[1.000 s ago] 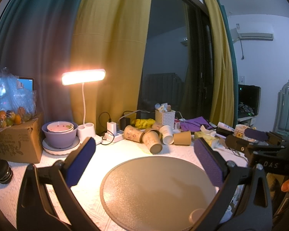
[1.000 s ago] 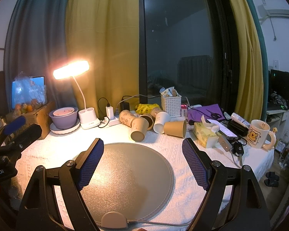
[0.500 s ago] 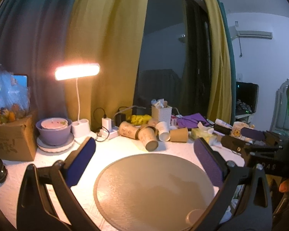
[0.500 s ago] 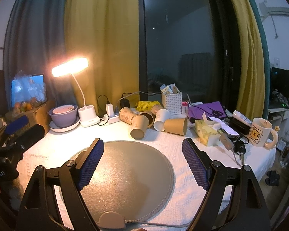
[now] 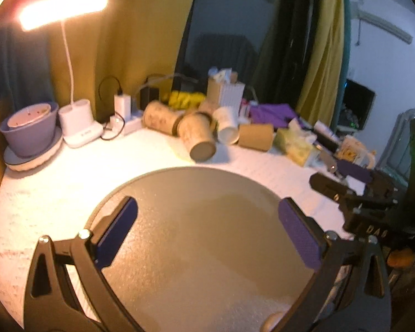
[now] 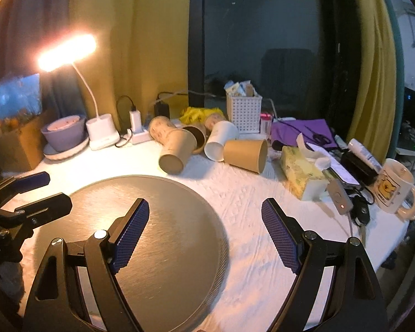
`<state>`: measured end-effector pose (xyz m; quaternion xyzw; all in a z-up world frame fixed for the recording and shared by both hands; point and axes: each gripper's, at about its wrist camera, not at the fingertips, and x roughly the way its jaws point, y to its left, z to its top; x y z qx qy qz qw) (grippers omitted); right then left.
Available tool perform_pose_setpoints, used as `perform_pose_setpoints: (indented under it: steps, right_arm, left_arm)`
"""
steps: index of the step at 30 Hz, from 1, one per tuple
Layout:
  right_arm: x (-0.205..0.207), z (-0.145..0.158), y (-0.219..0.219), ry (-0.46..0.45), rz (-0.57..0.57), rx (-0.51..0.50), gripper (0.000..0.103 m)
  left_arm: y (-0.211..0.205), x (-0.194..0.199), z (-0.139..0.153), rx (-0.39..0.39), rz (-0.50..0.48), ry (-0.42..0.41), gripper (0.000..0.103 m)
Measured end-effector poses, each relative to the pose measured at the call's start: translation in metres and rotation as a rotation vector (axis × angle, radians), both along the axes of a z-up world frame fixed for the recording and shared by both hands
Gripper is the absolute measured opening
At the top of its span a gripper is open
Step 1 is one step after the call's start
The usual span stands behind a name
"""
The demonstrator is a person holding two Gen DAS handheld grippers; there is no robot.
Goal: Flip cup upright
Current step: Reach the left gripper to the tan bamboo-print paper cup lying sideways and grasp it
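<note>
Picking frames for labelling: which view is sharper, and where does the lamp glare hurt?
Right wrist view is sharper: the cups and mug read clearly. Left wrist view is motion-blurred throughout, the cups smeared. The lamp blows out in both views, whitening the cloth below it.

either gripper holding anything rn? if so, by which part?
Nothing held. Left gripper and right gripper are both open and empty above the round mat; the paper cups lie untouched.

Brown paper cup on side, base fwd, amid other cups.
</note>
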<state>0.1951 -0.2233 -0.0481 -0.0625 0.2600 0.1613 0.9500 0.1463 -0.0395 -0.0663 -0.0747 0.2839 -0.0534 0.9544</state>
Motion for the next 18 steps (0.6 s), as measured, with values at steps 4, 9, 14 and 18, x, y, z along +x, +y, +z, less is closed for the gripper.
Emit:
perform_pose_setpoints:
  steps: [4, 9, 14, 18]
  right_arm:
    - [0.031, -0.002, -0.008, 0.036, 0.015, 0.030, 0.086]
    - [0.069, 0.000, -0.010, 0.065, 0.032, 0.041, 0.086]
    - [0.110, -0.004, -0.013, 0.108, 0.019, 0.045, 0.086]
    - [0.134, -0.011, -0.012, 0.136, 0.016, 0.040, 0.086]
  left_arm:
    - [-0.002, 0.033, -0.001, 0.019, 0.005, 0.061, 0.103]
    - [-0.011, 0.084, 0.008, 0.076, -0.014, 0.086, 0.102]
    - [-0.014, 0.143, 0.004, 0.085, -0.020, 0.134, 0.102]
    - [-0.007, 0.187, -0.012, 0.048, -0.017, 0.213, 0.102]
